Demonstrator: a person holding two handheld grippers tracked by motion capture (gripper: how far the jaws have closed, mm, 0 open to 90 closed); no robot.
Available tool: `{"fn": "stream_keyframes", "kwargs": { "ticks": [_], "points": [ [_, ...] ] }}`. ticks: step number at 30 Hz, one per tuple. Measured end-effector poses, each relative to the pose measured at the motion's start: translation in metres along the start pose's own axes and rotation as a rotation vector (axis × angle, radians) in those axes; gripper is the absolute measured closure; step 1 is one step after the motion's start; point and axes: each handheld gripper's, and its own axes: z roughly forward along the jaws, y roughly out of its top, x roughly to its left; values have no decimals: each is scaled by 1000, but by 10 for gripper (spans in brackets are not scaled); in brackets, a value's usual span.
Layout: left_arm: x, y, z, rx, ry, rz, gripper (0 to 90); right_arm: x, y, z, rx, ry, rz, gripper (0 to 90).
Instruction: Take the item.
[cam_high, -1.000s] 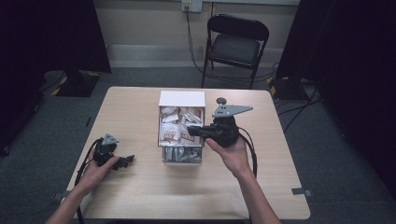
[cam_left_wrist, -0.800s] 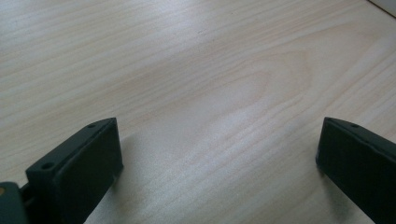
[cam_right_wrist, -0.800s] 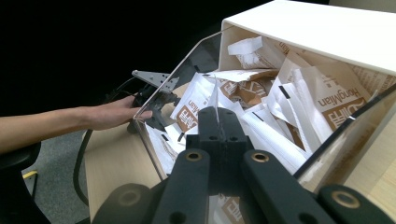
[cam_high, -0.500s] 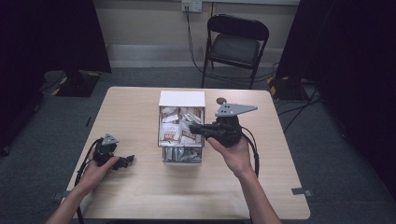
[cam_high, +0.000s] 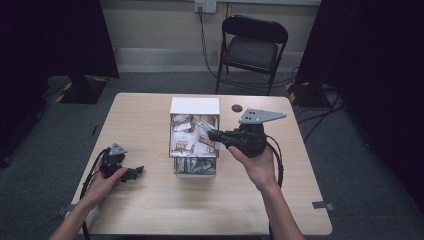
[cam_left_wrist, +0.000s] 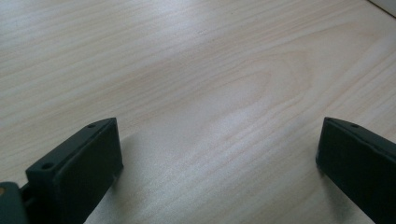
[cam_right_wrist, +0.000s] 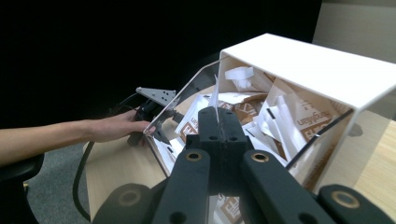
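Packet (cam_right_wrist: 215, 95) pinched in right hand-held gripper (cam_right_wrist: 218, 122) above box (cam_right_wrist: 299, 60).

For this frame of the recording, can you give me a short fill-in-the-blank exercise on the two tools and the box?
1. The left tool rests on the wooden table with its jaws ____.
2. The right tool has its jaws shut on a thin white ____ over the box.
3. The clear-walled box holds brown-and-white ____.
4. Behind the table stands a black folding ____.

Missing words: open; packet; packets; chair
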Motion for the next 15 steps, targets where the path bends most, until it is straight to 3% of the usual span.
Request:
{"fn": "stream_keyframes", "kwargs": {
  "ticks": [15],
  "points": [
    [0, 0, 0, -2, 0, -3, 0, 0, 4, -23, -19, -40, -9, 900]
  ]
}}
